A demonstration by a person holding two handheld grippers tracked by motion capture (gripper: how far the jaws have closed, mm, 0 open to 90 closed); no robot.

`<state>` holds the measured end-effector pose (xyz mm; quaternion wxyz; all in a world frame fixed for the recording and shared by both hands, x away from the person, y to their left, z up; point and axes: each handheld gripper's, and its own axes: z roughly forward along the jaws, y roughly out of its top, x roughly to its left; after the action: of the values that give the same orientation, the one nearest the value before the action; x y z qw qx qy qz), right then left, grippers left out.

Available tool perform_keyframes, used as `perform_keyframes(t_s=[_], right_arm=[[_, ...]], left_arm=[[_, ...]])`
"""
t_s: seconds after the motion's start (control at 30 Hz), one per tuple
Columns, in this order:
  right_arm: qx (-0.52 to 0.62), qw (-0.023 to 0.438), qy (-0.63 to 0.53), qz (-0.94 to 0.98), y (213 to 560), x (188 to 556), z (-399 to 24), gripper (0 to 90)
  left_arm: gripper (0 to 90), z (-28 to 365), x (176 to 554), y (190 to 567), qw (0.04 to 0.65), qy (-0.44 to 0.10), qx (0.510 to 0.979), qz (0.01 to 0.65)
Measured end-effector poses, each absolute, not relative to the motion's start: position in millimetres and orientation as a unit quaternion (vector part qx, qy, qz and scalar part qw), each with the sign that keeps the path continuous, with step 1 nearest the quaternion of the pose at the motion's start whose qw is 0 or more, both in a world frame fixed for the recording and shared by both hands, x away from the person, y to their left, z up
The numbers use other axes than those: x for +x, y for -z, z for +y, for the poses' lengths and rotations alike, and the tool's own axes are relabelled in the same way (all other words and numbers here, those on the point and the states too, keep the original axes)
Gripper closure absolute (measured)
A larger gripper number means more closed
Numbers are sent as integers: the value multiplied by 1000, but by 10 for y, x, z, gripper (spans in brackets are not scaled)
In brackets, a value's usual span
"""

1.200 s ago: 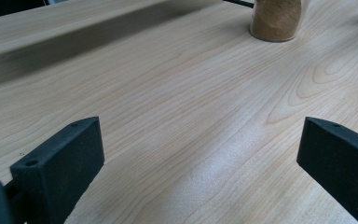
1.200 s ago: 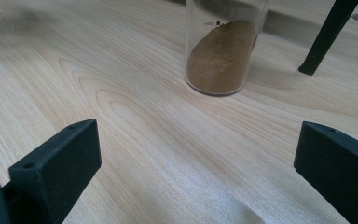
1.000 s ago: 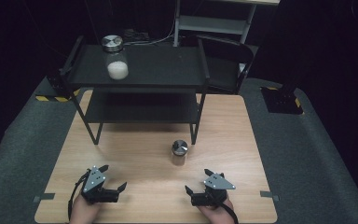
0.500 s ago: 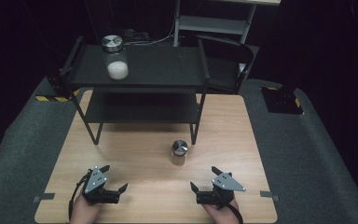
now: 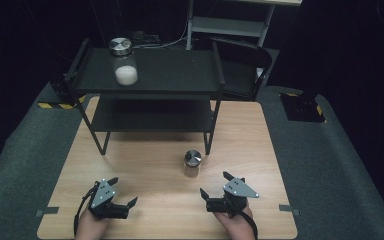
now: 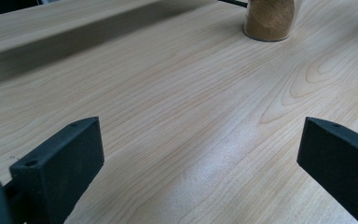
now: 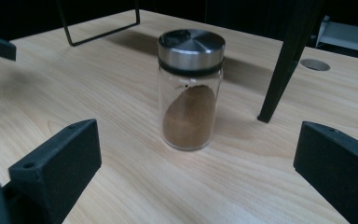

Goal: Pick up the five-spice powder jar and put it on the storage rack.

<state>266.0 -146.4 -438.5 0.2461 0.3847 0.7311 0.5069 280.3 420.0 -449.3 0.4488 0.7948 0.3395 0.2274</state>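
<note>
Since the earlier high view, the right tool [image 5: 219, 192] had slid a little to the person's right along the near edge of the desk [image 5: 145, 150], while the left tool [image 5: 123, 192] kept much the same spot. Both tools had their jaws spread wide apart, gripping nothing. One brown-spice jar [image 5: 192, 163] with a metal lid stood upright on the desk just in front of the shelf rack's [image 5: 150, 95] near right leg, ahead of the right tool and slightly to its left, near but not touching it. In the right gripper view that jar [image 7: 190, 88] stood centred between the open jaws, farther out than their tips. From the left gripper view its base [image 6: 268, 21] sat well off, up and to the right. Counted: two tools, two jars, one rack. The second jar [image 5: 125, 61], holding white grains, stood on the rack's top shelf at its left end.
</note>
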Motion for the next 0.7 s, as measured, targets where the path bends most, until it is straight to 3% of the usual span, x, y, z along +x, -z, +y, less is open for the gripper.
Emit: perform_keyframes(t_s=[0.7], right_arm=[[391, 244, -504, 730, 4311, 3023, -1157, 22]], left_arm=[[6, 4213, 2821, 4488, 450, -222, 798, 335]])
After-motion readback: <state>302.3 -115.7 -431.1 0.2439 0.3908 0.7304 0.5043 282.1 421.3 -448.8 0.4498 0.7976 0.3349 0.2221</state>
